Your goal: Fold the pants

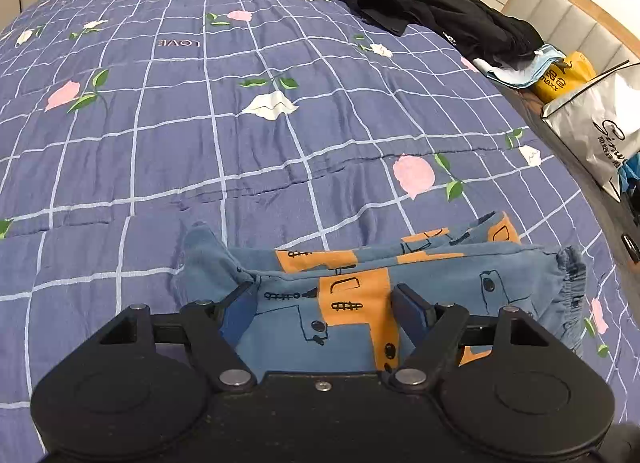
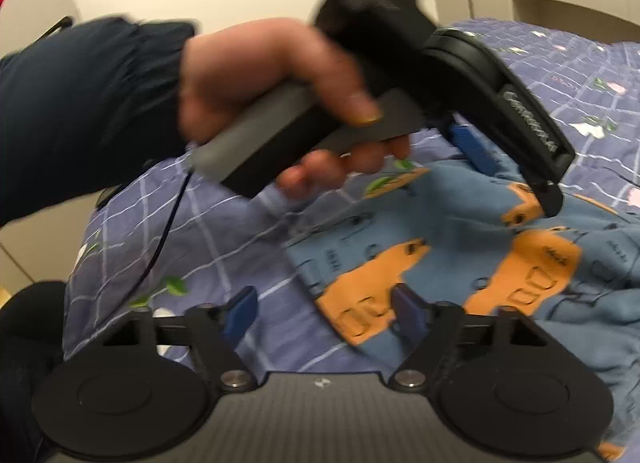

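Blue-and-orange printed cotton pants [image 1: 400, 283] bunched at near edge of bed's purple checked floral quilt [image 1: 200, 135]. Left claw [image 1: 324, 303] gaping, straddling fabric, nothing pinched. Right claw [image 2: 320, 311] gaping, empty, over pants edge. Risk: closing on bunched layers grabs uneven thickness, fold goes crooked.

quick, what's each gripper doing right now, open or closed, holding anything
Left gripper: open, fingers straddling the blue and orange pants, nothing clamped.
Right gripper: open, over the pants' edge on the quilt, holding nothing.
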The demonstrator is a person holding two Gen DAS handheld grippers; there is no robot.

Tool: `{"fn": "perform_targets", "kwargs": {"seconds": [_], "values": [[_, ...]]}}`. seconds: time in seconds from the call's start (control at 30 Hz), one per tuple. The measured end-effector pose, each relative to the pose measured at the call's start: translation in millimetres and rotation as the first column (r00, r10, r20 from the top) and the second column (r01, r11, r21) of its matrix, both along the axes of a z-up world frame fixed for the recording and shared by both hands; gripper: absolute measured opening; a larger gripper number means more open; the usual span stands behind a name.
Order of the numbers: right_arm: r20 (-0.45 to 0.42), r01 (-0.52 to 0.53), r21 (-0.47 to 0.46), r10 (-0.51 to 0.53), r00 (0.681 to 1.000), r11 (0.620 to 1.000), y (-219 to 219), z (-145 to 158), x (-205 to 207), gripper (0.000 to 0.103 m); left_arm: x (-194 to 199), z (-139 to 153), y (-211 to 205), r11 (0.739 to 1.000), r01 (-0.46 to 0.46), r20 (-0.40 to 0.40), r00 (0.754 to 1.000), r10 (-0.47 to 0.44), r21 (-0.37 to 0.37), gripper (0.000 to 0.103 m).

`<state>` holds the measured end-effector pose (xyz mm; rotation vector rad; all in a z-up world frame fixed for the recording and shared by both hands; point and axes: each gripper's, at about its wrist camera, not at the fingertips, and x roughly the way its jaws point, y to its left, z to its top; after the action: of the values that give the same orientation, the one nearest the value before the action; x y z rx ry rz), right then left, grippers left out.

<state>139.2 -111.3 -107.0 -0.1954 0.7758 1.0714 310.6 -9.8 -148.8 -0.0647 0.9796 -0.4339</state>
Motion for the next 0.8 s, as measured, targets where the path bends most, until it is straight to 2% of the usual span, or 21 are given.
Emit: {"fn": "perform_targets", "kwargs": {"seconds": [0.1, 0.2, 0.33, 0.47, 0.5, 0.57, 0.8], "values": [[-0.012, 0.007, 0.033, -0.006, 1.0, 0.999, -3.7, 3.7, -6.1, 0.083, -5.7, 4.1, -2.2, 1.0, -0.017, 0.015, 1.0, 0.017, -0.001, 0.078], [-0.04, 0.077, 0.142, -0.072, 0.997, 0.987, -21.7, 14.0, -1.1, 0.083, -10.7, 5.4, -9.0, 1.0, -0.01, 0.027, 1.0, 0.009, 0.026, 0.08], [-0.043, 0.096, 0.035, -0.094, 0.995, 0.995, -30.0, 1.1, 3.9, 0.083, -19.9, 7.6, -7.6, 0.999, -0.019, 0.023, 1.0, 0.019, 0.035, 0.08], [-0.072, 0.113, 0.041, -0.11, 0.991, 0.993, -51.9, 1.7, -3.8, 0.083, -38.3, 11.6, -3.0, 0.998, -0.046, 0.033, 0.998, 0.044, 0.049, 0.081], [-0.072, 0.125, 0.044, -0.122, 0.99, 0.991, -58.3, 3.5, -6.4, 0.084, -44.6, 13.2, -1.4, 0.997, -0.057, 0.038, 0.998, 0.055, 0.053, 0.085], [-0.079, 0.171, 0.058, -0.166, 0.983, 0.984, -75.0, 10.1, -10.8, 0.088, -58.0, 16.1, 3.6, 0.996, -0.079, 0.04, 0.996, 0.077, 0.048, 0.09], [-0.106, 0.329, 0.117, -0.317, 0.942, 0.937, -135.9, 20.9, -12.5, 0.089, -108.5, 8.8, 38.9, 0.986, -0.165, 0.0, 0.986, 0.165, 0.016, 0.09]]}}
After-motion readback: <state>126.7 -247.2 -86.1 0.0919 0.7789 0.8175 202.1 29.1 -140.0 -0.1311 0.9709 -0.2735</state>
